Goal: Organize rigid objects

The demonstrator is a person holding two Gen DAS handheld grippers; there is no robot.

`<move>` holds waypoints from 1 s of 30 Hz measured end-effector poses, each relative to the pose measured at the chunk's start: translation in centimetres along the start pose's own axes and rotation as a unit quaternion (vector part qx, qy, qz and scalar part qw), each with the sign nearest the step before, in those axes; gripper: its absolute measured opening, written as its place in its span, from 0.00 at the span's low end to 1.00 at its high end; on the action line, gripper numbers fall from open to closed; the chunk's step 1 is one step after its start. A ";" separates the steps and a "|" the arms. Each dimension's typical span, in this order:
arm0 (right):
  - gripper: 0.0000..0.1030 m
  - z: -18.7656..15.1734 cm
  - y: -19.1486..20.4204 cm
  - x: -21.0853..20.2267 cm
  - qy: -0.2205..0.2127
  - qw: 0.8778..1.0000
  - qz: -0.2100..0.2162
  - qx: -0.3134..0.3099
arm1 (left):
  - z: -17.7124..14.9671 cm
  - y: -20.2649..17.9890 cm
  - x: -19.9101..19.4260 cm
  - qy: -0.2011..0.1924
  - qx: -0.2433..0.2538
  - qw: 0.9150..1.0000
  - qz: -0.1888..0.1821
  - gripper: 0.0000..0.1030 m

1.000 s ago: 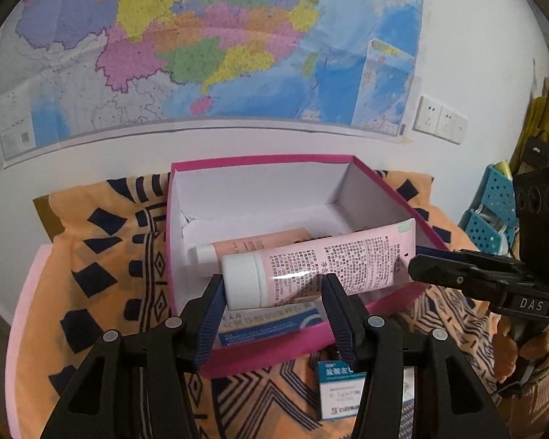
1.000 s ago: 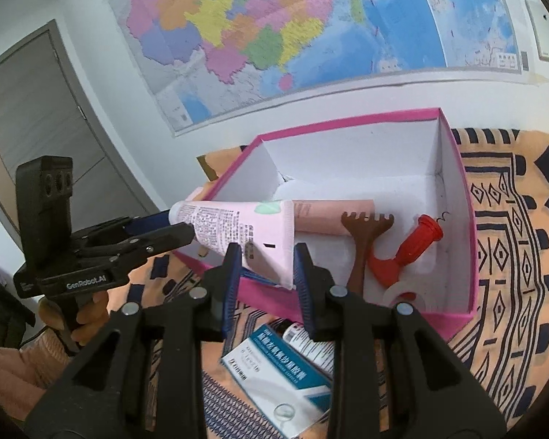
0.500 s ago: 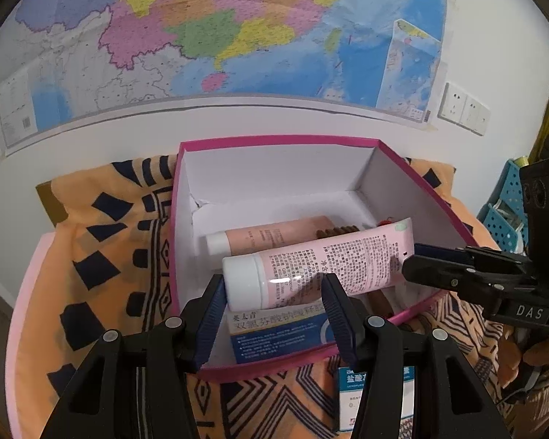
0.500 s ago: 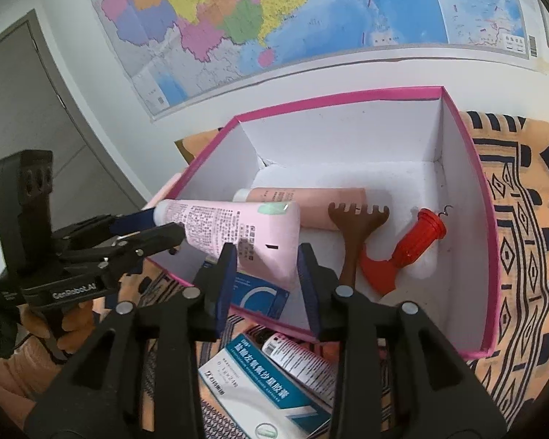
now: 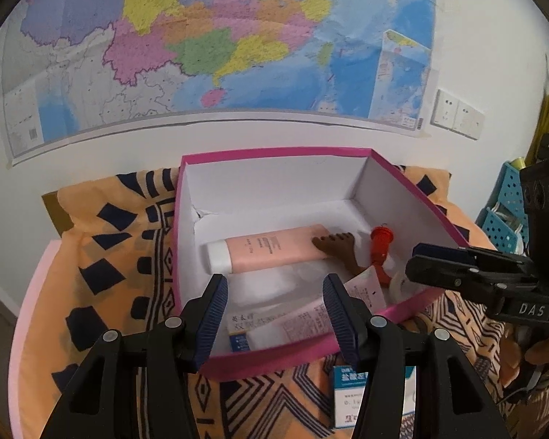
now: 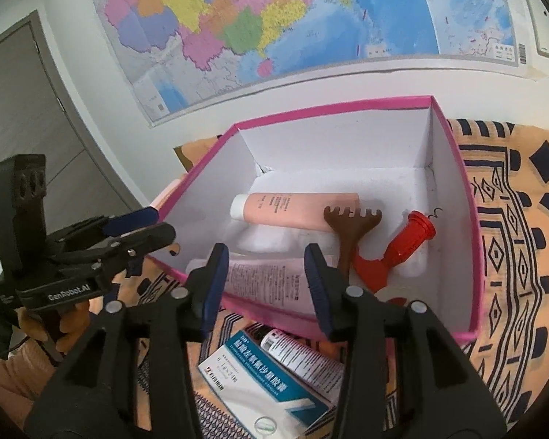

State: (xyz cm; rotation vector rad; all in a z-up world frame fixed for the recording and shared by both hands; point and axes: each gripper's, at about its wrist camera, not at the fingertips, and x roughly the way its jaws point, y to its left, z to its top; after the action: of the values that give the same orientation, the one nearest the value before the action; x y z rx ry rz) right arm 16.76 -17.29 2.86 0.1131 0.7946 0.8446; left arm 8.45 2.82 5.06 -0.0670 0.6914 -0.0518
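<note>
A pink-rimmed white box [image 5: 413, 197] [image 6: 454, 146] stands on an orange patterned cloth. The light pink printed tube [image 5: 303, 323] [image 6: 267, 280] lies inside it by the near wall, on a blue-and-white carton [image 5: 239, 340]. Deeper in the box lie a salmon tube [image 5: 274, 248] [image 6: 296, 210], a brown rake-shaped tool [image 5: 338, 247] [image 6: 351, 226] and a red corkscrew [image 5: 380, 245] [image 6: 402, 252]. My left gripper [image 5: 276, 312] is open and empty above the near wall. My right gripper [image 6: 265, 285] is open and empty over the tube's flat end.
In front of the box on the cloth lie a blue-and-white medicine carton [image 6: 260, 391] [image 5: 351, 398] and a small white tube [image 6: 303, 362]. A map hangs on the wall behind. Blue baskets [image 5: 505, 208] stand at the right. A grey door [image 6: 29, 117] is at left.
Both grippers opened and let go of the light pink tube, which dropped into the box near its front wall. Both views moved closer over the box.
</note>
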 end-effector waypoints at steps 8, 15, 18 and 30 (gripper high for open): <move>0.49 -1.6 1.5 -3.1 -0.022 0.999 0.006 -0.029 | -1.2 -1.9 -1.9 -0.019 0.028 0.999 -0.001 0.59; 0.50 -3.1 1.9 -4.7 -0.025 0.999 0.015 -0.034 | -1.9 -3.5 -3.2 -0.027 0.046 0.999 -0.008 0.60; 0.50 -3.9 1.9 -5.1 -0.029 0.999 0.015 -0.025 | -2.4 -4.0 -3.5 -0.028 0.048 0.998 -0.012 0.60; 0.50 -8.0 0.5 -4.6 0.008 1.000 0.011 0.016 | -5.8 -4.3 -3.8 -0.003 0.043 0.998 -0.052 0.60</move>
State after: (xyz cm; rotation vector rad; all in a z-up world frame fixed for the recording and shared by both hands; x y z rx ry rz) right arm 9.28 -21.91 0.07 0.1448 0.8228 0.8551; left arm 1.71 -1.42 3.37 -0.0206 0.6783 -0.1819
